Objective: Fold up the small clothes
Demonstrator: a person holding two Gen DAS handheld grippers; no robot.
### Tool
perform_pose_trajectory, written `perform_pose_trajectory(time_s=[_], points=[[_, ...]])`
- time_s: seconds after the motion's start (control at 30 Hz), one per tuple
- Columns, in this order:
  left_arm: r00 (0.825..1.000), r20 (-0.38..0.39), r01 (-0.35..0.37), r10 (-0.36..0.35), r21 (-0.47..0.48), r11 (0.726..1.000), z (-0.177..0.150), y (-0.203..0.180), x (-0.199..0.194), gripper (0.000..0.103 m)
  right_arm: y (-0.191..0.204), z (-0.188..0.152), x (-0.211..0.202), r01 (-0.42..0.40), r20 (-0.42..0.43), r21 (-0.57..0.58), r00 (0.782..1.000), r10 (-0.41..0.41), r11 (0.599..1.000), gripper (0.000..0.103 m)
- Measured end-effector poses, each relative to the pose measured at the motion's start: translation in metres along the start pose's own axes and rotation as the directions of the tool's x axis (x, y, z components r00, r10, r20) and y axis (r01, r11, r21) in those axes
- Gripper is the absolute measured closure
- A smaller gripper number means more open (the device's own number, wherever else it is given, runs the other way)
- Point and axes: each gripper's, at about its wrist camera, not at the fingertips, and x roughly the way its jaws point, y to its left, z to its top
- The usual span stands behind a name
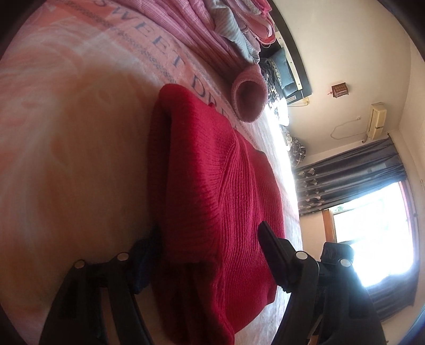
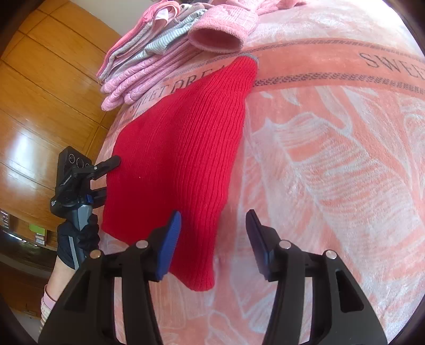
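Note:
A red knit garment [image 1: 212, 172] [image 2: 180, 148] lies folded lengthwise on the pink blanket [image 2: 332, 159]. My left gripper [image 1: 207, 252] [image 2: 107, 177] is open at the garment's left edge, and the fabric's edge lies between its wide-apart fingers. One blue pad [image 1: 144, 262] is half hidden behind the knit. My right gripper [image 2: 213, 238] is open over the garment's near corner. Its left fingertip [image 2: 171, 238] is above the red fabric and its right fingertip [image 2: 256, 238] is above bare blanket.
A stack of folded pink and striped clothes [image 2: 138, 53] [image 1: 233, 24] and a pink knitted tube-shaped piece [image 2: 217, 34] [image 1: 248, 96] sit at the blanket's far end. A gloved hand [image 2: 77, 236] holds the left gripper near a wooden wardrobe [image 2: 47, 93]. A bright window [image 1: 372, 233] is beyond the bed.

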Motion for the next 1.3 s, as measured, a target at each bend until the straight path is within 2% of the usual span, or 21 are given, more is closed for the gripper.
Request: perform_pose_trajectory(time_s=[0.1,0.27,0.4,0.47,0.5,0.53,0.77,0.9,1.07,1.17,1.3], points=[[1.0,-0.023,0.003,-0.002,0.024,1.0,0.005,-0.006,0.016,0.031,0.0,0.011,0.004,-0.02,0.011,0.019,1.0,0.02,1.0,0.048],[0.997,-0.059,0.056,-0.052,0.054,0.997,0.002,-0.013,0.023,0.032,-0.007,0.033,0.023,-0.094,-0.003,0.088,0.995,0.095,0.992,0.045],[0.997,-0.053,0.057,-0.055,0.047,0.997,-0.003,-0.008,0.023,0.048,-0.011,0.043,0.047,-0.125,-0.04,0.161,0.99,0.133,0.979,0.041],[0.996,-0.043,0.079,-0.078,0.021,0.997,-0.004,-0.003,0.022,0.057,-0.015,0.045,0.051,-0.14,-0.036,0.204,0.988,0.15,0.969,0.048],[0.996,-0.04,0.086,-0.085,0.016,0.996,-0.006,0.0,0.02,0.063,-0.015,0.045,0.049,-0.153,-0.033,0.211,0.986,0.163,0.965,0.057],[0.995,-0.037,0.092,-0.091,0.014,0.996,-0.006,0.001,0.02,0.064,-0.016,0.045,0.046,-0.17,-0.028,0.208,0.983,0.179,0.963,0.063],[0.98,-0.051,0.19,-0.19,-0.003,0.982,-0.029,-0.026,0.019,0.067,-0.007,0.038,-0.003,-0.189,-0.018,0.161,0.981,0.194,0.969,0.067],[0.967,-0.093,0.238,-0.238,-0.006,0.971,-0.061,-0.058,0.032,0.067,-0.017,0.019,-0.052,-0.17,-0.038,0.136,0.984,0.177,0.976,0.067],[0.947,-0.185,0.269,-0.262,0.016,0.963,-0.116,-0.1,0.058,0.067,-0.046,-0.028,-0.108,-0.115,-0.067,0.141,0.99,0.125,0.983,0.067],[0.948,-0.23,0.238,-0.222,0.047,0.97,-0.152,-0.113,0.074,0.067,-0.068,-0.059,-0.126,-0.093,-0.083,0.158,0.991,0.107,0.983,0.067],[0.96,-0.256,0.152,-0.114,0.134,0.979,-0.187,-0.112,0.091,0.065,-0.094,-0.095,-0.119,-0.058,-0.123,0.18,0.989,0.081,0.982,0.066]])
